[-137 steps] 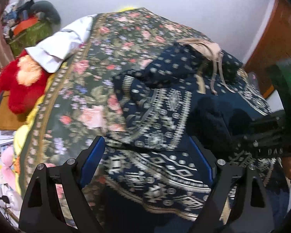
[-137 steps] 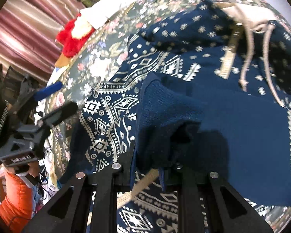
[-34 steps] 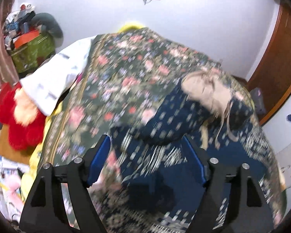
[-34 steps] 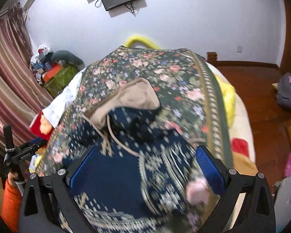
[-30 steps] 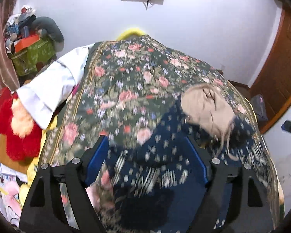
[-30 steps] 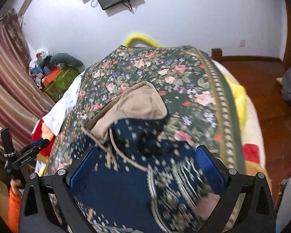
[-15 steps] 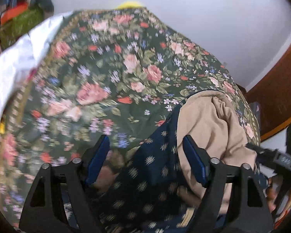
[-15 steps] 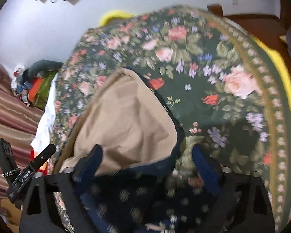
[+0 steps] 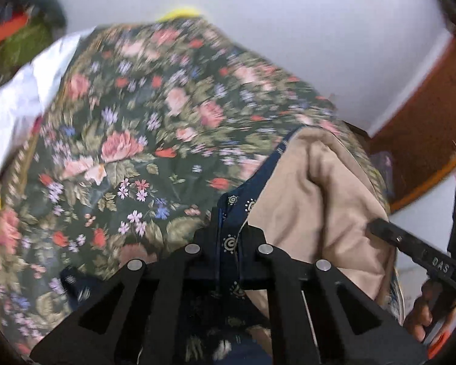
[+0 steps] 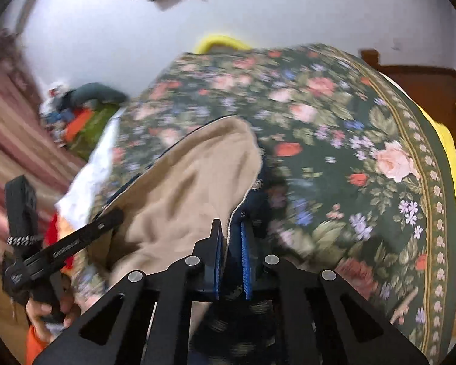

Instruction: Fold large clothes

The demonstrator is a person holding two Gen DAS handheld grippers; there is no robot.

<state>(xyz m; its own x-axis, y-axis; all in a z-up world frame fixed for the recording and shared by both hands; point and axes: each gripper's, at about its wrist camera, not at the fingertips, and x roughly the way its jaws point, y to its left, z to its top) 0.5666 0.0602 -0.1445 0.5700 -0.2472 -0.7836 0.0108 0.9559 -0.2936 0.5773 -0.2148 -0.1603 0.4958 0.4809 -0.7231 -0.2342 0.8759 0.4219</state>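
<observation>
Left gripper [image 9: 228, 245] and right gripper [image 10: 231, 252], jaws just closed, each pinch the navy hoodie's [image 9: 229, 243] hood edge at 6 o'clock; tan lining [image 10: 182, 182] up, on floral bedspread [image 9: 121, 121].

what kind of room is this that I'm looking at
Most likely a bedroom at home. A bed with a floral bedspread fills the view, a navy hoodie with a tan-lined hood lies on it, and striped curtains and a pile of belongings sit alongside.
</observation>
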